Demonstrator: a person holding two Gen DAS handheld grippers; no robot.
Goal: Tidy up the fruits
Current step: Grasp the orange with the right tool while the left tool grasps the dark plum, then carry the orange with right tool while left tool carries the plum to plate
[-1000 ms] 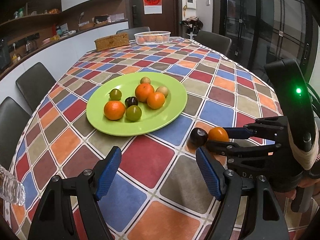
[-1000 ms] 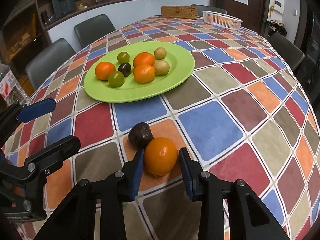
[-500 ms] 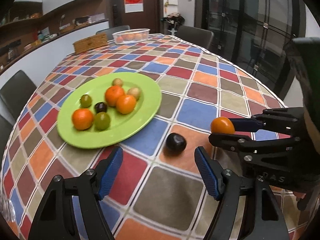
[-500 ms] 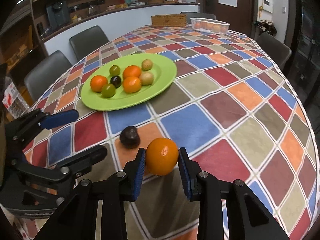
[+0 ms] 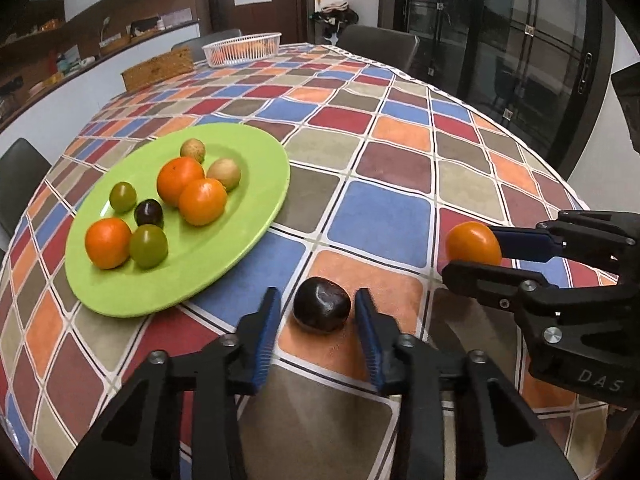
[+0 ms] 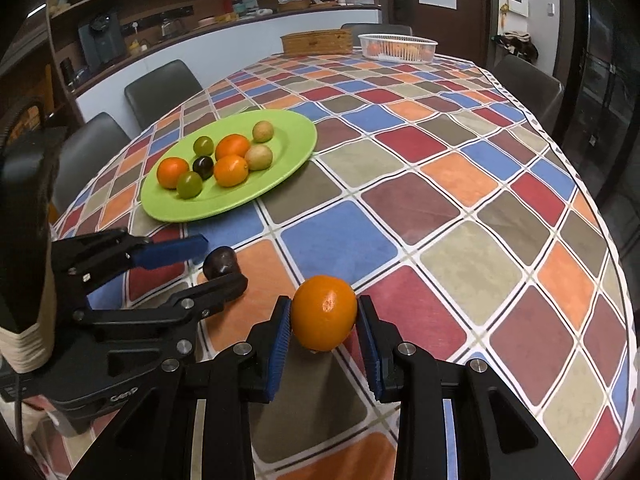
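A green plate [image 5: 240,248] [image 6: 288,168] on the checked tablecloth holds several fruits: oranges, green fruits, a dark plum and two pale brown ones. My right gripper [image 6: 323,320] is shut on an orange [image 6: 324,312] [image 5: 473,243] and holds it above the table. A dark plum [image 5: 322,310] [image 6: 219,262] lies on an orange square. My left gripper [image 5: 318,320] is open, with its blue pads on either side of the plum and small gaps to it. It also shows in the right wrist view [image 6: 216,260].
A white basket [image 5: 242,49] [image 6: 397,48] with fruit and a wicker box [image 5: 158,69] [image 6: 316,42] stand at the table's far end. Dark chairs [image 6: 164,88] surround the table. The table's right edge [image 6: 608,232] curves close by.
My right gripper has lifted the orange off the table and away from the plum. My left gripper has moved forward and narrowed around the plum.
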